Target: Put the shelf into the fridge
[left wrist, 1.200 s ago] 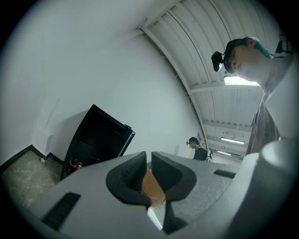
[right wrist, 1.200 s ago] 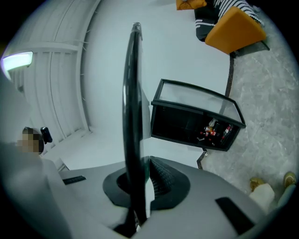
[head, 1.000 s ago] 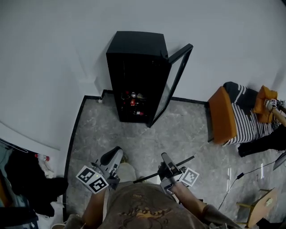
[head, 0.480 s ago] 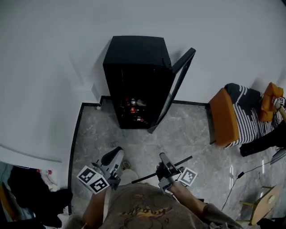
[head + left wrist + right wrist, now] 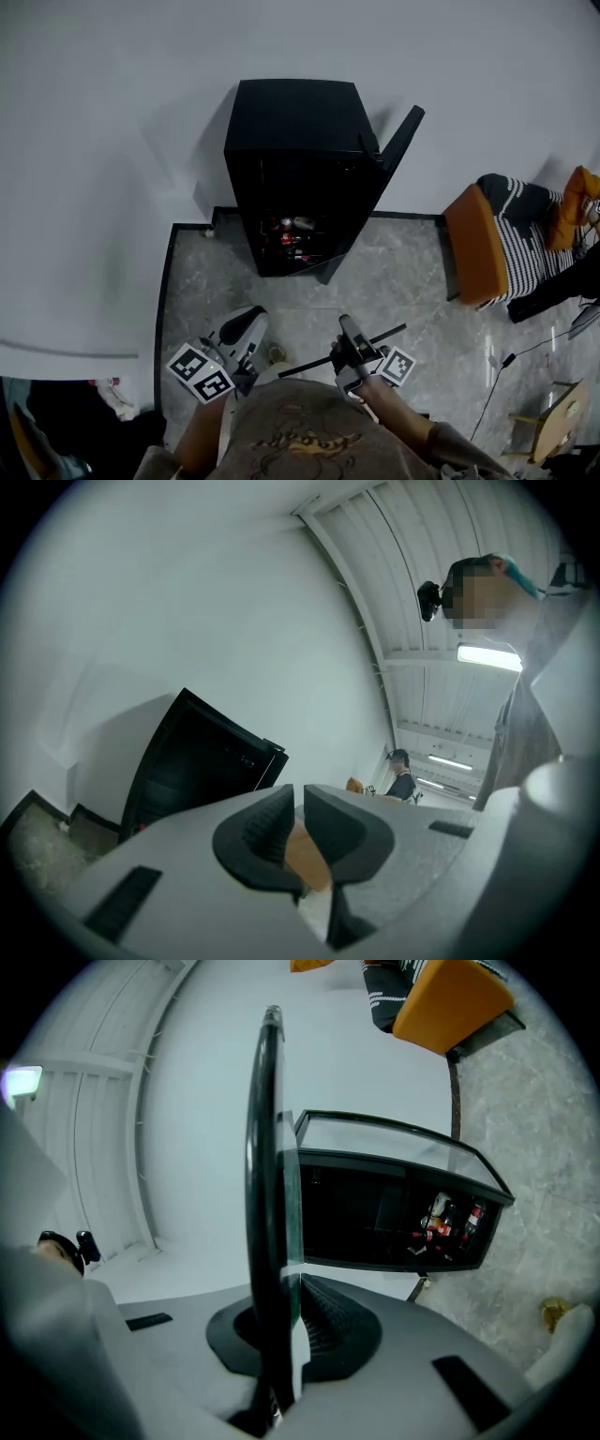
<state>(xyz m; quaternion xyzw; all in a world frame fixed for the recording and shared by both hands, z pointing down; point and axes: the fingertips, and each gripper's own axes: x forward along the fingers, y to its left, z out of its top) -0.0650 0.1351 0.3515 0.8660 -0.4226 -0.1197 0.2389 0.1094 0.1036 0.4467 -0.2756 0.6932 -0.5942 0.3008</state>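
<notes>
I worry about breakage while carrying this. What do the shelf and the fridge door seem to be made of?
Shelf: likely glass, its greenish see-through edge shows beside a dark rim, perhaps plastic.
Fridge door: a clear pane, probably glass, in a black frame; the wall shows through it.

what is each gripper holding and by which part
The right hand-held gripper clamps the glass shelf by its dark rim, seen edge-on. The left hand-held gripper holds nothing, its jaws nearly together.
</notes>
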